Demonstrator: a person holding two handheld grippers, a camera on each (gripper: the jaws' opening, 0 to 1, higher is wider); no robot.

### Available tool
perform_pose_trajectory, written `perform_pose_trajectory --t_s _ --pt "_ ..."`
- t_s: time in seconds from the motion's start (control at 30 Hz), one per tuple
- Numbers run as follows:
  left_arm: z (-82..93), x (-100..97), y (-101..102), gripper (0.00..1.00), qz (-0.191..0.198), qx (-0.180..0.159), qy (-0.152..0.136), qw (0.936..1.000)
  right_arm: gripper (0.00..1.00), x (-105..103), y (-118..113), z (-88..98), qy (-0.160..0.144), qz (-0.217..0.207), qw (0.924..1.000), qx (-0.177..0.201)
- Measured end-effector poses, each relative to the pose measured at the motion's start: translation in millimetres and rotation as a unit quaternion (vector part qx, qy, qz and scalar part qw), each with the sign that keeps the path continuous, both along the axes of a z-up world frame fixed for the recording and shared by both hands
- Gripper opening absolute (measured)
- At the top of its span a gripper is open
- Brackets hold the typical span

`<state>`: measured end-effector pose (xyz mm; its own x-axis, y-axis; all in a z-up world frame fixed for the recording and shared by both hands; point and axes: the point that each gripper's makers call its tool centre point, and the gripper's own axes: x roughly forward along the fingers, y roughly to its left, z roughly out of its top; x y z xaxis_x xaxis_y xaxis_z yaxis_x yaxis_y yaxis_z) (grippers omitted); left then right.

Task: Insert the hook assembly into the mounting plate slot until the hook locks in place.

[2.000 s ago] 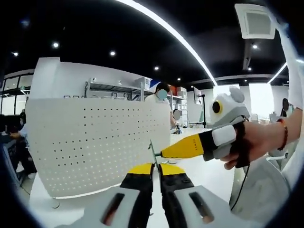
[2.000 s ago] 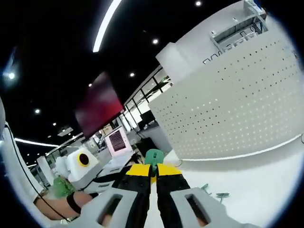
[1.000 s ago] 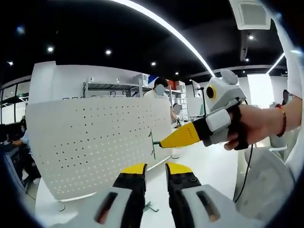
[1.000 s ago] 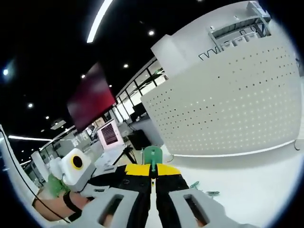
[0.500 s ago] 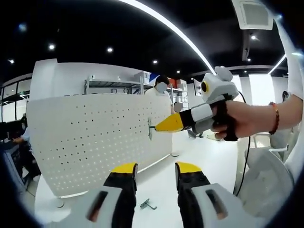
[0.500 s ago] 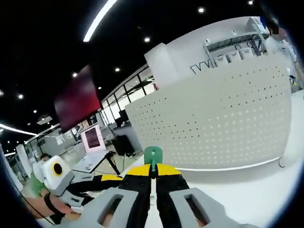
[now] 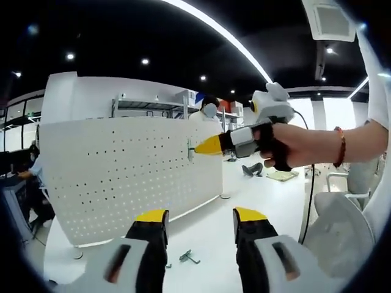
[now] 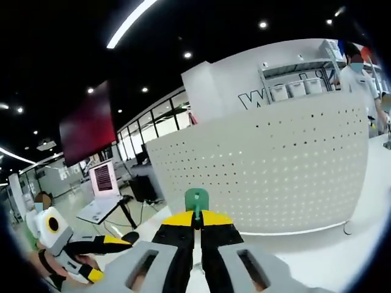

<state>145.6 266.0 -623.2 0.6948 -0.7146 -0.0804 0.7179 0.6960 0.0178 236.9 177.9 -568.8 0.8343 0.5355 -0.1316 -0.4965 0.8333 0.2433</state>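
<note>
Right gripper (image 8: pixel 197 221) first: jaws pinched together on one green hook (image 8: pixel 197 199), rounded green tab poking up just past the yellow tips. Same right gripper (image 7: pixel 197 147) seen from the left gripper view, held in a hand (image 7: pixel 287 143) with a bracelet on the wrist, tips right up at the upper right part of the pegboard (image 7: pixel 122 177), with the hook (image 7: pixel 190 149) just a small greenish sliver at the panel face. Can't tell from here whether actually seated in a hole or only touching.

Left gripper (image 7: pixel 198 220): jaws well apart, nothing between them, hanging low above the white counter (image 7: pixel 208 238). Also visible in the right gripper view as the left gripper (image 8: pixel 110 250) far down at the lower left, partly cut off by the edge.

Count so far: two grippers, one pegboard (image 8: pixel 263 171) standing upright on the counter, one hook in the grip, plus one more small metal hook piece (image 7: pixel 188 257) lying loose on the counter between the left jaws' line of sight and the board. Too small to make out the exact shape.

Background: one person in a mask (image 7: pixel 209 117) behind the board, shelving blurry.
</note>
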Motion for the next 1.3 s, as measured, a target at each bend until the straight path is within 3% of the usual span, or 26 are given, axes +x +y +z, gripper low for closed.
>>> perform_pose_trajectory --t_s 0.57,0.73,1.3 --pt "-1.0 -0.3 3 0.66 0.020 -0.002 0.003 0.9998 0.01 35 -27 17.7 -0.033 -0.070 0.9967 -0.023" --pt "-3.1 -1.2 0 0.72 0.023 -0.011 0.010 0.9996 0.00 43 -31 22.1 -0.050 -0.090 0.9935 -0.049" --pt "-6.2 0.7 4 0.83 0.031 -0.012 0.025 0.9991 0.01 72 -29 34.1 -0.056 -0.111 0.9911 -0.049"
